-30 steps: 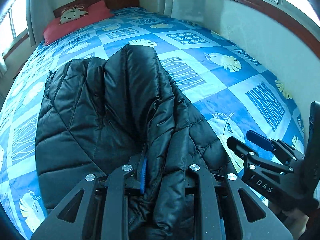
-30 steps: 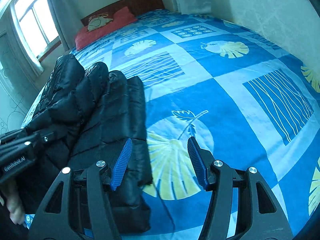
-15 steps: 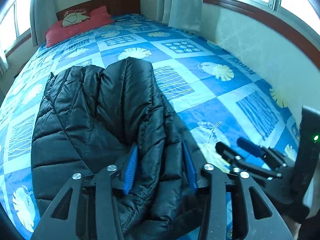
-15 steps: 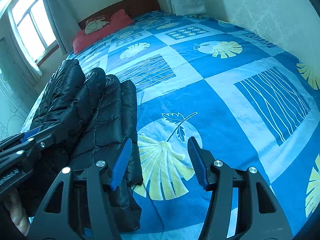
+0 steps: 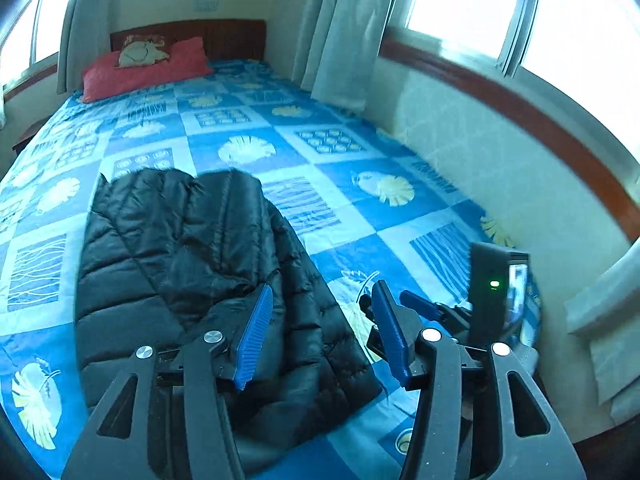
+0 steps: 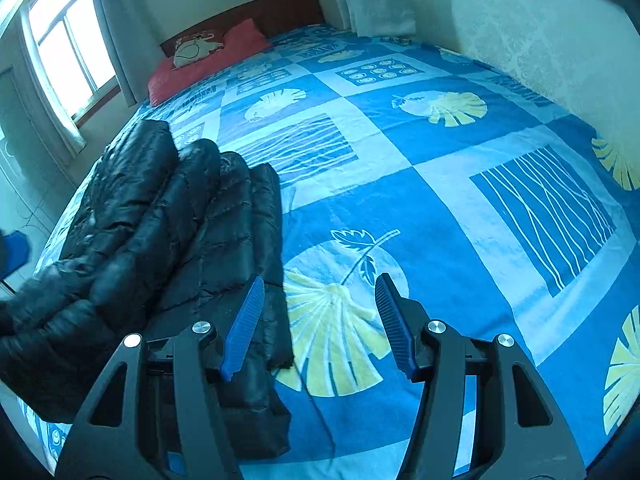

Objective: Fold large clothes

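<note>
Looking along my left gripper (image 5: pixel 320 332), only this view shows my right gripper (image 5: pixel 404 304); both tongs wide, empty; black puffer jacket (image 6: pixel 172 248) lies folded near the bed's (image 6: pixel 460 208) foot edge.

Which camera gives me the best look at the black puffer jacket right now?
Left wrist view: the black puffer jacket shows nearly whole, lying folded on the bedspread. The right wrist view catches it obliquely at frame left, partly hidden behind a finger.

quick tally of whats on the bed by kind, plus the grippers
black puffer jacket: 1
red pillow: 1
small cushion with a face print, on top of the pillow: 1
grippers, both open and empty: 2, left gripper and right gripper
total: 5
</note>
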`<control>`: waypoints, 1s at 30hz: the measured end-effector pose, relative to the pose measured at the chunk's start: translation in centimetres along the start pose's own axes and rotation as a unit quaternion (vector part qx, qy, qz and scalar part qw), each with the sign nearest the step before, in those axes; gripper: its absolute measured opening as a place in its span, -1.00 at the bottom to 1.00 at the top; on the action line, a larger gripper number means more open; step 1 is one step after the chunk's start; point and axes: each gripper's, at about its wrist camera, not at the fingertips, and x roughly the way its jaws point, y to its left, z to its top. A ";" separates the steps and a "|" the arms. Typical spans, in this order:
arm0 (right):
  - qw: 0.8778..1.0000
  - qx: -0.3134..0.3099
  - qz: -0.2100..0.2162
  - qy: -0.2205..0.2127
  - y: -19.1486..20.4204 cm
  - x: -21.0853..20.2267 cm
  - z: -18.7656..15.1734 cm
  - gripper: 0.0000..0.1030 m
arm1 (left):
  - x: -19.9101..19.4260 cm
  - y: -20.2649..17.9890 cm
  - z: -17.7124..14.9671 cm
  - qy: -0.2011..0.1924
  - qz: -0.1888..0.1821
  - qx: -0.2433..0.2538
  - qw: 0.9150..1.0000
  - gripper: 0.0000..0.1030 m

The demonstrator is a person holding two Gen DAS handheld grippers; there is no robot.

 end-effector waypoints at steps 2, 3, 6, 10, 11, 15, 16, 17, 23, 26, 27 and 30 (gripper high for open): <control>1.000 -0.005 0.003 -0.003 0.7 -0.3 0.3 0.11 | -1.4 0.8 0.0 -0.013 0.006 -0.004 1.000 0.00; 1.000 -0.007 0.005 -0.004 1.0 -0.4 0.4 0.11 | -2.0 1.5 -0.1 -0.017 0.010 -0.006 1.000 0.00; 1.000 -0.016 0.009 -0.010 2.2 -0.9 1.0 0.11 | -3.4 3.9 -0.4 -0.031 0.035 -0.016 0.999 0.00; 0.999 -0.022 0.026 -0.018 4.1 -1.5 2.2 0.15 | -4.2 8.5 -1.4 -0.038 0.088 -0.042 0.994 0.00; 0.999 -0.022 0.037 -0.019 4.8 -1.5 2.6 0.17 | -4.2 9.9 -1.8 -0.038 0.098 -0.055 0.993 0.00; 0.998 -0.028 0.060 -0.012 6.9 -0.9 3.5 0.31 | -3.5 14.5 -3.3 -0.026 0.113 -0.104 0.988 0.00; 0.998 -0.031 0.061 -0.008 7.4 -0.5 3.6 0.31 | -3.1 15.5 -3.6 -0.023 0.118 -0.113 0.986 0.00; 0.997 -0.033 0.063 0.000 8.0 0.1 3.8 0.31 | -2.8 16.4 -3.8 -0.021 0.123 -0.118 0.985 0.00; 0.995 -0.021 0.087 0.036 9.8 2.3 3.9 0.31 | -1.2 19.5 -5.2 -0.010 0.114 -0.150 0.982 0.00; 0.994 -0.038 0.088 0.045 10.9 2.7 3.7 0.31 | -0.3 20.3 -5.7 0.000 0.105 -0.158 0.982 0.00; 0.994 -0.048 0.084 0.047 11.3 2.9 3.6 0.28 | -0.1 20.4 -5.9 0.002 0.102 -0.160 0.982 0.00; 0.993 -0.076 0.075 0.053 12.0 3.1 3.3 -0.40 | 0.4 20.8 -6.1 0.005 0.089 -0.166 0.982 0.01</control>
